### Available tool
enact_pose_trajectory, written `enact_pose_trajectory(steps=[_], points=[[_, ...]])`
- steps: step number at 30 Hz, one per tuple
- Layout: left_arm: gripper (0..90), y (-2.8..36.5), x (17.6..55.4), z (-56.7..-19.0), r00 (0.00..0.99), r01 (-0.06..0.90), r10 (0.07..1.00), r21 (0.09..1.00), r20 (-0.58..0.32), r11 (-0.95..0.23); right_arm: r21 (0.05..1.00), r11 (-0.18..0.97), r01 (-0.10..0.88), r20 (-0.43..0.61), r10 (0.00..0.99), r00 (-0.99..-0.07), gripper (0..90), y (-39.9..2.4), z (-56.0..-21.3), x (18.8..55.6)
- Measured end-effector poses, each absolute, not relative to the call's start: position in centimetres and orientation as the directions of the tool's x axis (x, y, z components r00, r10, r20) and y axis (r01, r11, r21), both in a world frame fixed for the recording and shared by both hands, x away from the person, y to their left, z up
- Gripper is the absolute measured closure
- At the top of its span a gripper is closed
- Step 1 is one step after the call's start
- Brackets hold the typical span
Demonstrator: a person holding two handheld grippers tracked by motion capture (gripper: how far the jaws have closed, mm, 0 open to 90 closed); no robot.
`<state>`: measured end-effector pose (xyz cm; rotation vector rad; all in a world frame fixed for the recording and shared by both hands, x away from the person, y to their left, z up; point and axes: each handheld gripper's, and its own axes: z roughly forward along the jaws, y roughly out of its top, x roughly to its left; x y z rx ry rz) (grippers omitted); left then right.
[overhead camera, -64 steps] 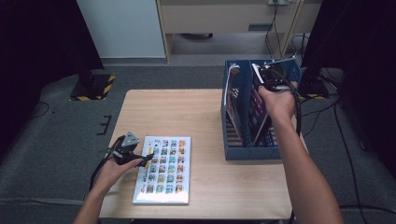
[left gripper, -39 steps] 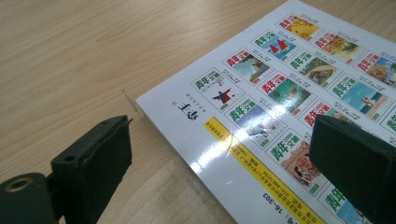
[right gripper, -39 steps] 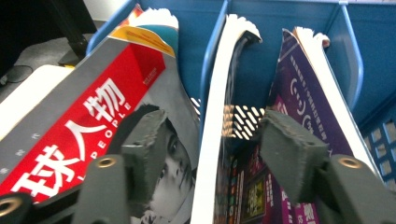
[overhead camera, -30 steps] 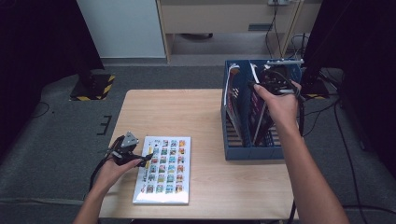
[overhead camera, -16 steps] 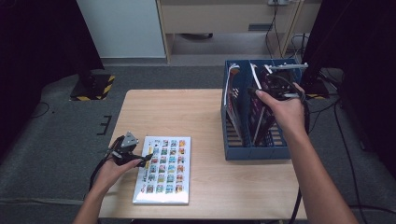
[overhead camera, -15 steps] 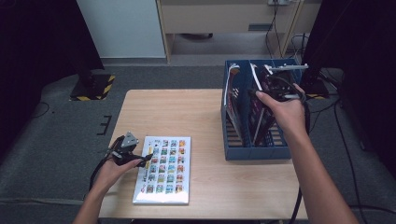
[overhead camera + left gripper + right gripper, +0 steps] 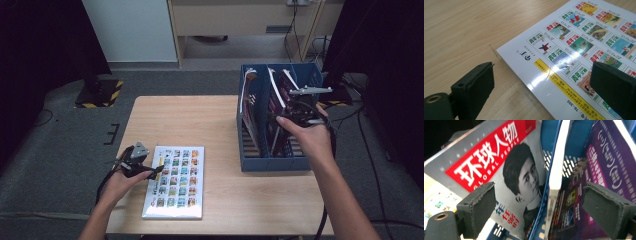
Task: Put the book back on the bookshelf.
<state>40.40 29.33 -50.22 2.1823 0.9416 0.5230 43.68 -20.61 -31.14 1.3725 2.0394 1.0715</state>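
Observation:
A white magazine (image 7: 175, 180) printed with a grid of small covers lies flat on the wooden table (image 7: 200, 120), near its front left. My left gripper (image 7: 156, 172) rests at its left edge, open. In the left gripper view the jaws (image 7: 541, 87) straddle that edge of the magazine (image 7: 579, 42) without pressing it. My right gripper (image 7: 292, 115) hovers over the blue file rack (image 7: 265, 164). Its jaws (image 7: 539, 207) have just been opening and grip nothing. Beyond them stand a grey magazine with a red title (image 7: 499, 165) and a purple one (image 7: 604, 162).
The rack stands at the table's right edge and holds several upright magazines (image 7: 277, 100). A cabinet stands on the floor behind the table, and cables trail near the rack. A yellow-and-black striped base (image 7: 100, 92) sits on the floor at the back left.
The right hand has slid back toward the rack's near side and slightly down. The left gripper and the flat magazine have not moved.

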Motion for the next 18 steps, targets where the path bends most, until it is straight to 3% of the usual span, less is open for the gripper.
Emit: enact_pose_trajectory(steps=[18], points=[[5.4,29.4,40.4,-50.2,0.655,0.469,0.751,0.732,0.088,-0.494,0.781,0.244,0.574,0.024,0.908,-0.419,10.5,-20.5,-34.7,42.4]])
